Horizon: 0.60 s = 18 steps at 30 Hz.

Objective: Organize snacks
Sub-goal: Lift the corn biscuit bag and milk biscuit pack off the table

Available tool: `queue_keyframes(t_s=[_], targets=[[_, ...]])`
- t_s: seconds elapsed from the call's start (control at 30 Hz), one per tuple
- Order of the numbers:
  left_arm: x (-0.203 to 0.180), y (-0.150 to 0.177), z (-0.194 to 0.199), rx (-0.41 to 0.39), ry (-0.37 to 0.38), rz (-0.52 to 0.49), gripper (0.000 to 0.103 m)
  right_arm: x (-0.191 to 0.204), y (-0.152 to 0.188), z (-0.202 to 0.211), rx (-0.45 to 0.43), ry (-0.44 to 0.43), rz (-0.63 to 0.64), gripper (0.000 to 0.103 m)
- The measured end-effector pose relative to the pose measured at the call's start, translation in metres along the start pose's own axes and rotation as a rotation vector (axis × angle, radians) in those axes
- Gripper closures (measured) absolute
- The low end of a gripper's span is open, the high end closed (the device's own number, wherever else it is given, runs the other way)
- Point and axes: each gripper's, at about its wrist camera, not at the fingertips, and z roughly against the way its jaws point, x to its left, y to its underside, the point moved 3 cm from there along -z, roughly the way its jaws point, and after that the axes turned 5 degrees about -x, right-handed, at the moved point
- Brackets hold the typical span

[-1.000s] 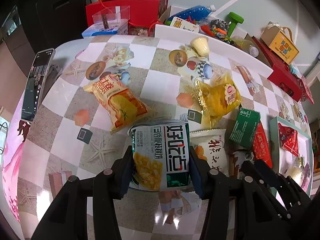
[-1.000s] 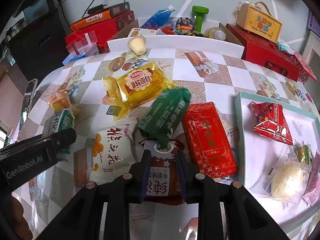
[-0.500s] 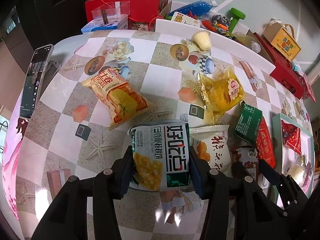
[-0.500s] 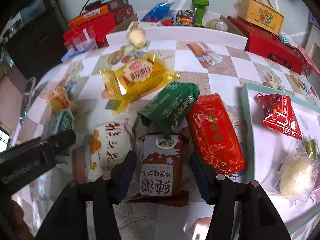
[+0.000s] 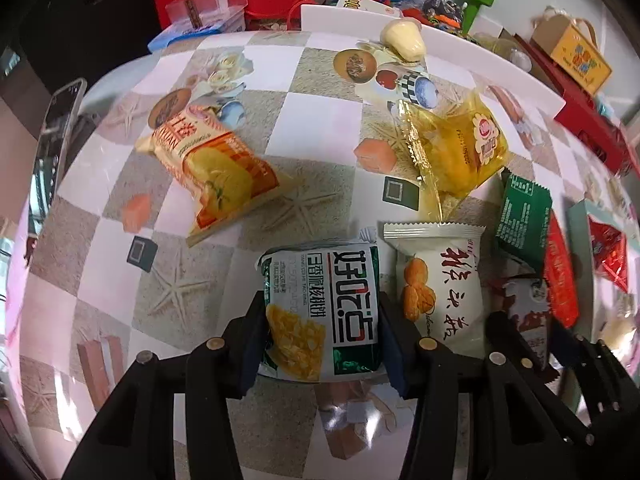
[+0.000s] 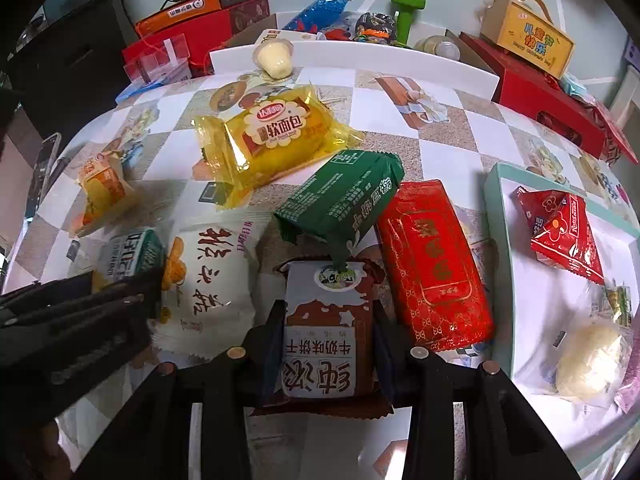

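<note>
My left gripper (image 5: 320, 336) is shut on a white-and-green walnut cake packet (image 5: 322, 308), which rests on the checkered table. My right gripper (image 6: 328, 340) has its jaws around a brown-and-white milk biscuit packet (image 6: 324, 332), closing on its sides. A green packet (image 6: 342, 196) overlaps the brown packet's top edge. A white packet (image 6: 212, 276), a red packet (image 6: 434, 264), a yellow bread packet (image 6: 272, 136) and an orange packet (image 5: 212, 168) lie around them. A teal-rimmed tray (image 6: 494, 216) at right holds a red pouch (image 6: 560, 232) and a bun (image 6: 588, 364).
A jelly cup (image 6: 274, 58) stands at the table's far edge. Red boxes (image 6: 548, 92), a yellow gift box (image 6: 528, 46), a green dumbbell (image 6: 406, 12) and a blue bottle (image 6: 316, 14) crowd behind the table. A phone (image 5: 56, 124) lies at the left edge.
The right gripper opened wide half a second ago and has since narrowed onto the brown biscuit packet again. The left gripper has kept its hold on the walnut cake packet, pushing slightly forward.
</note>
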Motion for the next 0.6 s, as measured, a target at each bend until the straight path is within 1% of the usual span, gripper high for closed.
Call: queue_keyframes(t_s=[0.17,0.27,0.4,0.6], targets=[[-0.003,0.000,-0.002,-0.008,-0.006,-0.008,0.051,-0.005,-0.002,0.008,-0.013,-0.020,-0.030,0.061],[-0.003,0.000,0.004,-0.015,0.034,0.009,0.051,-0.007,-0.005,0.015,-0.029,-0.032,-0.039,0.061],[-0.005,-0.005,0.020,-0.059,0.041,0.006,0.051,-0.009,-0.008,0.029,-0.049,-0.085,-0.075,0.061],[-0.003,-0.009,0.043,-0.111,0.052,0.016,0.051,-0.010,-0.016,0.054,-0.117,-0.110,-0.079,0.061]])
